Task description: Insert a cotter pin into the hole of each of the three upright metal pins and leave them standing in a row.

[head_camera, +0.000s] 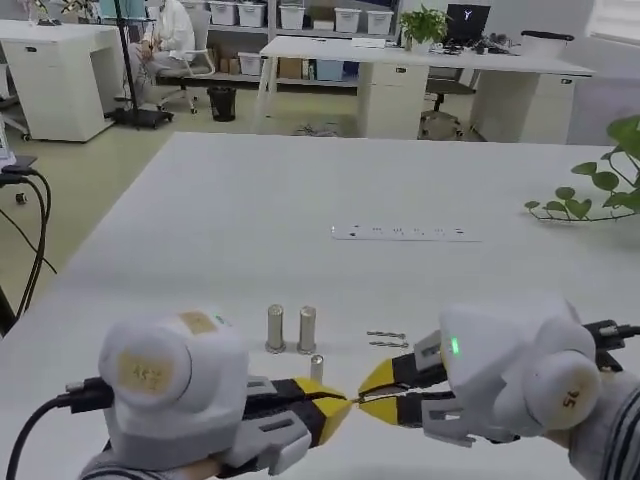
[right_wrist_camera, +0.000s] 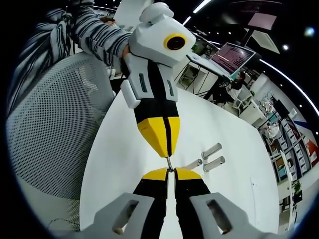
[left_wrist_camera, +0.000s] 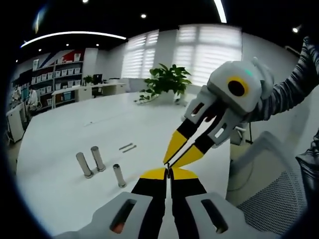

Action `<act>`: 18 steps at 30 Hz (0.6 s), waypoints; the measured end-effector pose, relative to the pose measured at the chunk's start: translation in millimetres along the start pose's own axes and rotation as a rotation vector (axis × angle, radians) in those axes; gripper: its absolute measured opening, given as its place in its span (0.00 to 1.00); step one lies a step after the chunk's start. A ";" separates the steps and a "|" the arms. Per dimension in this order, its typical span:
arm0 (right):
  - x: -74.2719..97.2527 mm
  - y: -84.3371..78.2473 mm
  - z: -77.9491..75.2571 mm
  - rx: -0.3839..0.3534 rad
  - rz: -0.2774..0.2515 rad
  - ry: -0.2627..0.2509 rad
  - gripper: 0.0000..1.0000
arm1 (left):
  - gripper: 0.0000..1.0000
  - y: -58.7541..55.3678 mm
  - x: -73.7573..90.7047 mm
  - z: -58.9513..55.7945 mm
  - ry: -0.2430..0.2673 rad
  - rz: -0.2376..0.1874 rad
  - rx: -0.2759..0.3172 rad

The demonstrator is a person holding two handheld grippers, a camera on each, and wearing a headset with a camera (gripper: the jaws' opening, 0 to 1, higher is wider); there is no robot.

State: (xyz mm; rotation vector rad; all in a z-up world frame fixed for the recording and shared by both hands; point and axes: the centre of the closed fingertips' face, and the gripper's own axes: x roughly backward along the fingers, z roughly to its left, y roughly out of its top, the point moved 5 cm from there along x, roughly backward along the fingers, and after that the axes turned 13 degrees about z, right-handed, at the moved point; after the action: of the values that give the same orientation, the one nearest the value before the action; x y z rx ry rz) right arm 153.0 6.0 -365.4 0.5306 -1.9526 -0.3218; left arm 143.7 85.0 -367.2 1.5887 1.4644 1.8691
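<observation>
1. The right gripper (right_wrist_camera: 170, 172) is closed on a thin cotter pin (right_wrist_camera: 170, 163) that pokes out from its tips. The left gripper (right_wrist_camera: 168, 153) meets it tip to tip with its jaws together. I cannot tell whether it also pinches the pin's free end.
2. Very little metal is pinched. If the two grippers pull or twist against each other, the cotter pin could spring free and drop to the bench (head_camera: 300, 220). Its legs could also bend so that it no longer enters a hole.
3. Just beyond the tips, the nearest metal pin (head_camera: 317, 366) stands upright, apart from both grippers. Its hole is too small to make out, so a misjudged approach would likely push on its side and topple it.
4. Farther off and to the left, the two far metal pins (head_camera: 275, 328) stand just beside each other. A toppling neighbour or a swing of the left gripper's body could knock them over and spoil the row.
5. To the right, two spare cotter pins (head_camera: 386, 340) lie on the bench, apart from the metal pins. A low sweep of the right gripper could scatter them.
</observation>
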 end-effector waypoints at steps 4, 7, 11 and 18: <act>-0.6 0.6 5.5 0.009 -0.001 0.032 0.00 | 0.00 -1.6 -0.3 -2.9 -0.017 0.014 -0.043; -1.8 0.3 9.5 0.015 0.008 0.054 0.00 | 0.00 -2.4 0.2 -4.9 -0.033 0.019 -0.069; -1.6 0.9 11.3 0.017 0.017 0.064 0.00 | 0.00 -4.0 1.0 -5.7 -0.044 0.031 -0.091; -1.3 1.2 8.9 0.024 0.044 0.056 0.00 | 0.00 -3.6 1.2 -4.2 -0.024 0.034 -0.106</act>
State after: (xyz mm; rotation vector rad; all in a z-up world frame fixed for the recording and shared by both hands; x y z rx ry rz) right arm 145.2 7.6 -369.6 0.5064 -1.9133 -0.2531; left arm 138.3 85.4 -368.9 1.5900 1.3129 1.9067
